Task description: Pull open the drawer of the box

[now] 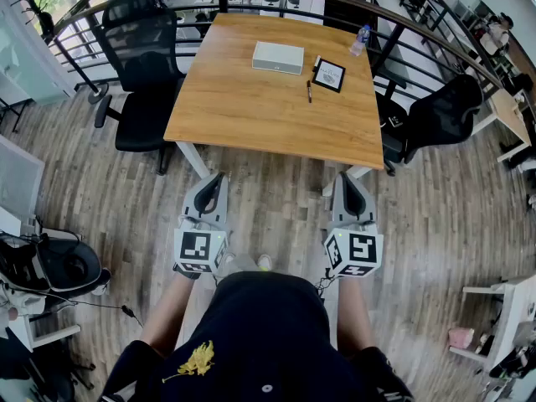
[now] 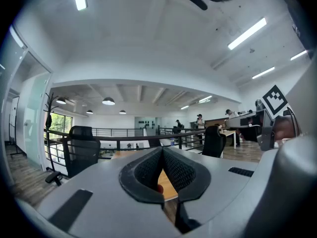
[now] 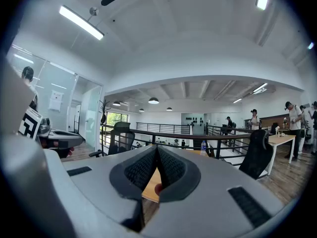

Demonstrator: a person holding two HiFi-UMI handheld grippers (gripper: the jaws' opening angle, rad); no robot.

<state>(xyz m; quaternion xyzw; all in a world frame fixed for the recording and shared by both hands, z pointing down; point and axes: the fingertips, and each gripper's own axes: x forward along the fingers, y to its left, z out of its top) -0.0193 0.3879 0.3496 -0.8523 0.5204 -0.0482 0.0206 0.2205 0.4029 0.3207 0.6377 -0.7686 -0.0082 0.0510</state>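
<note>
On the table [image 1: 251,115], a flat pale box [image 1: 278,57]; left tool [image 1: 217,177], right tool [image 1: 347,177] closed, empty

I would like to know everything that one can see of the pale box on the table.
The box is flat, rectangular and pale grey-white, with a plain top. It lies on the far half of the wooden table; only the table touches it. A pen lies apart at its right. Nothing is pulled out of it; its front is too small to make out.
</note>
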